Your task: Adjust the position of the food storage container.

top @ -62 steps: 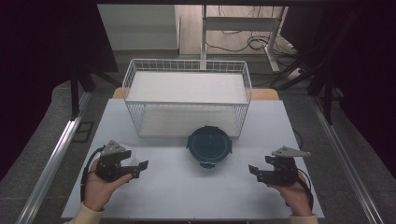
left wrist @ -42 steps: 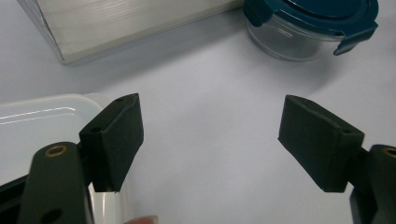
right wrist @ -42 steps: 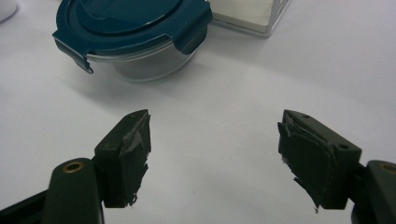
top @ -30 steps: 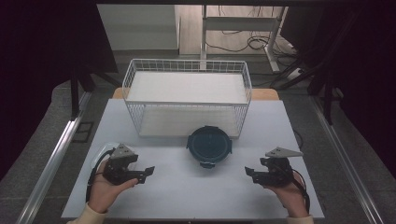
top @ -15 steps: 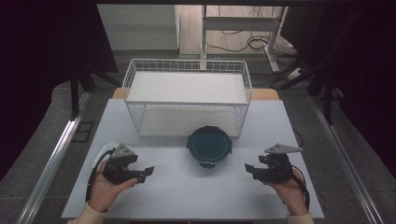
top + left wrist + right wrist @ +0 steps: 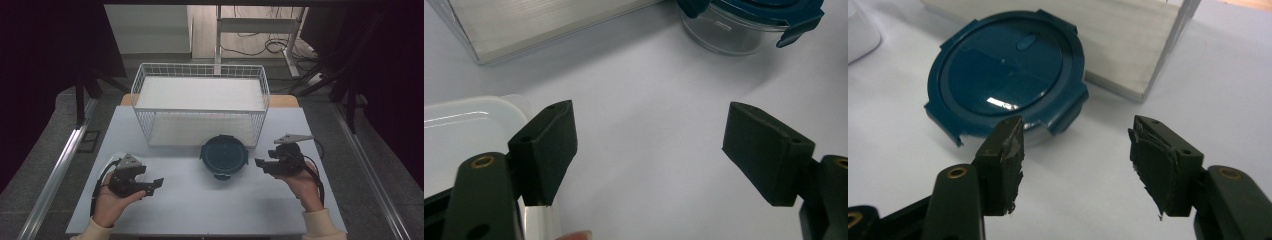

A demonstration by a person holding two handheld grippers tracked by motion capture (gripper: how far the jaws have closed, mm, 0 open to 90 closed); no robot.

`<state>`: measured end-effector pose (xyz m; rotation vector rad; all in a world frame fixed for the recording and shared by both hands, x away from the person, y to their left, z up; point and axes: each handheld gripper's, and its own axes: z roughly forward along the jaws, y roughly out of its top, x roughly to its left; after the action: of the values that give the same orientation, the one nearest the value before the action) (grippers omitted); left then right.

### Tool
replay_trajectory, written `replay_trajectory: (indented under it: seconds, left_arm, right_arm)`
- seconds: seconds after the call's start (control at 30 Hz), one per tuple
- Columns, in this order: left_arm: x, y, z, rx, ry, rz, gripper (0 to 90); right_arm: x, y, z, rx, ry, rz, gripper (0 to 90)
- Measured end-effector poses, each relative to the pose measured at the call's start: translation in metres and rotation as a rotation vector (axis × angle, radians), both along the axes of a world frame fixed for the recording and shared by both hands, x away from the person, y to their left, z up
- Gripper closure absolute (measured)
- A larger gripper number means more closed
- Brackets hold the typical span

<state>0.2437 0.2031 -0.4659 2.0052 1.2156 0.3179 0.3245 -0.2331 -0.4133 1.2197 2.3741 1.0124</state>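
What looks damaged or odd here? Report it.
The right tool's pads are torn and ragged at the edges. The round container has its teal lid seated, with nothing spilled on the table.

The right gripper (image 6: 261, 162) lifted off its spot near the table's (image 6: 200, 210) right edge and swung in toward the round blue-lidded container (image 6: 223, 155), ending just beside it, not touching. Its jaws were narrowing on the way, with nothing between them. Earlier on, the left gripper (image 6: 156, 184) slid a little nearer the person and settled there.
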Motion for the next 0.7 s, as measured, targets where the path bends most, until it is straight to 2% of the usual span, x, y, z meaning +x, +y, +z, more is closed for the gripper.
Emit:
replay_trajectory:
  seconds: [0.2,0.4,0.7]
  left_arm:
    - [0.000,0.000,0.000,0.001,0.000,-0.001,21.4]
    - [-0.001,-0.001,-0.001,0.002,0.002,-0.003,21.4]
    - [0.001,-0.001,-0.003,0.008,0.009,-0.002,21.0]
  right_arm:
    - [0.011,0.006,0.001,-0.016,0.015,0.014,42.8]
    - [0.023,0.016,0.001,-0.057,0.023,0.042,50.7]
    - [0.040,0.026,-0.004,-0.083,0.044,0.059,60.0]
